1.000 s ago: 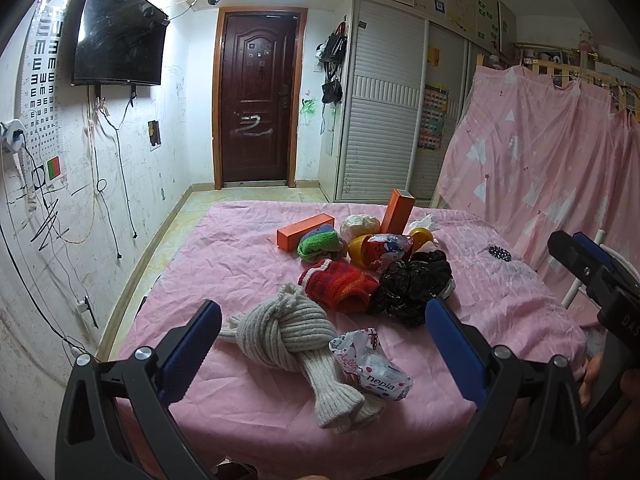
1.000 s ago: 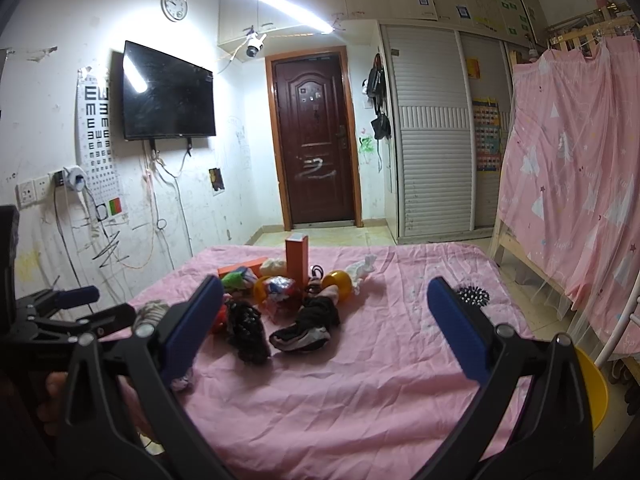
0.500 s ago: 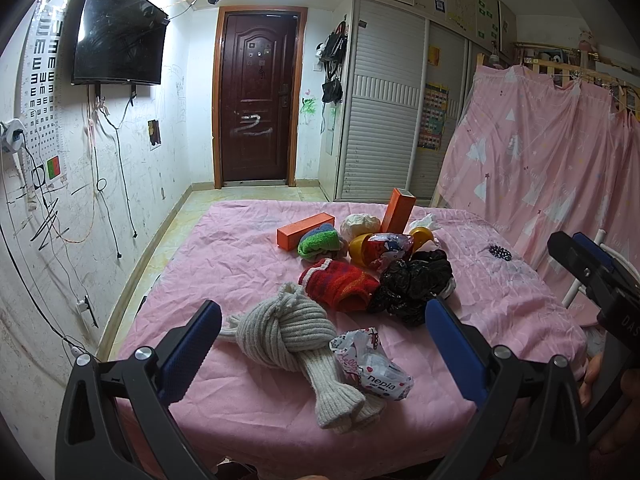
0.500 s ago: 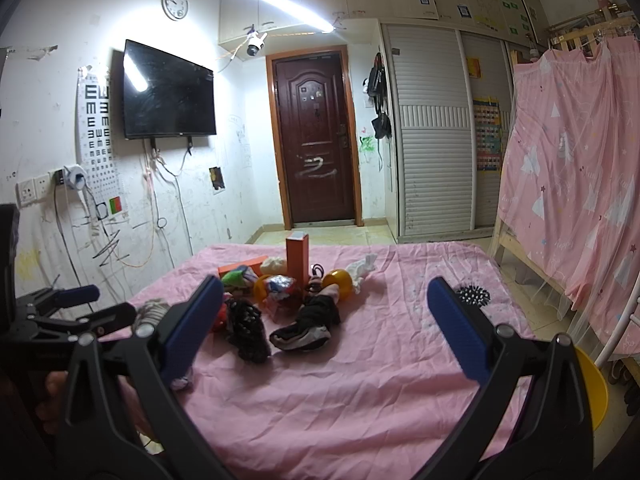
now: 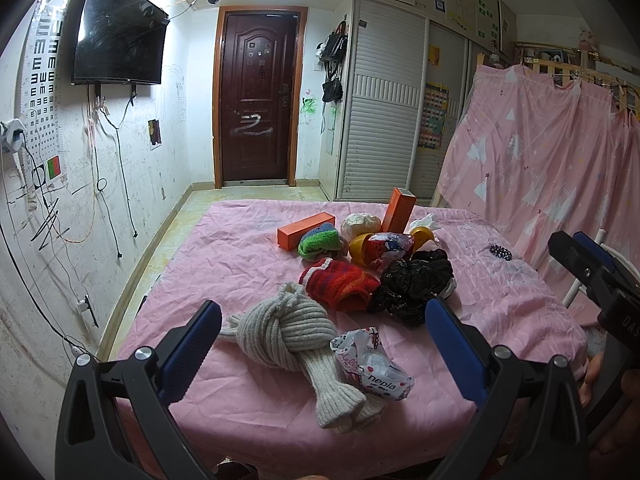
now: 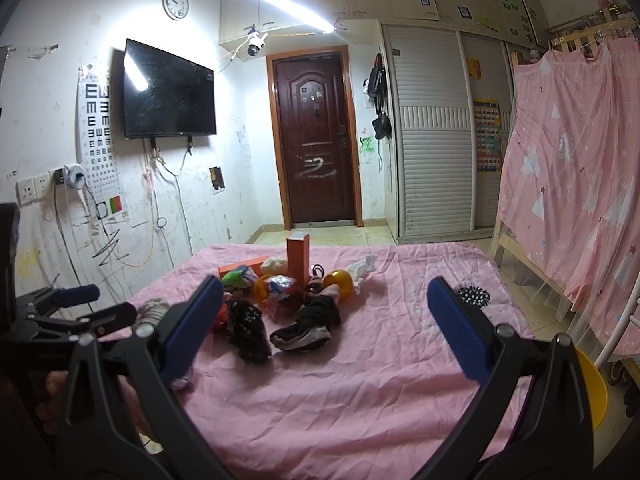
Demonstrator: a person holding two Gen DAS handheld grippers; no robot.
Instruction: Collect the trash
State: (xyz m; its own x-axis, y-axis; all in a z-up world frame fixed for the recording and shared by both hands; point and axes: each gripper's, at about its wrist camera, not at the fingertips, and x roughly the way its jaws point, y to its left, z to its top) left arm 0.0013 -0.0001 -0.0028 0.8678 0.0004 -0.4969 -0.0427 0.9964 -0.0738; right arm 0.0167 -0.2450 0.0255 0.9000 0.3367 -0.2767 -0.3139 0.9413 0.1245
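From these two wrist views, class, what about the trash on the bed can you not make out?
- Yellow bin: right wrist view, cut off by the gripper arm; contents hidden.
- Nepia wrapper: hidden behind the right gripper's finger in the right wrist view.
- Black plastic bag: contents unseen in either view.

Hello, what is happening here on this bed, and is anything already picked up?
A person holds a gripper in each hand over a pink bed strewn with socks, boxes and wrappers. Nothing is picked up yet. The left gripper has its jaws wide open, framing a knotted grey sock and a crumpled nepia wrapper, likely trash. The right gripper is open too, holding nothing.
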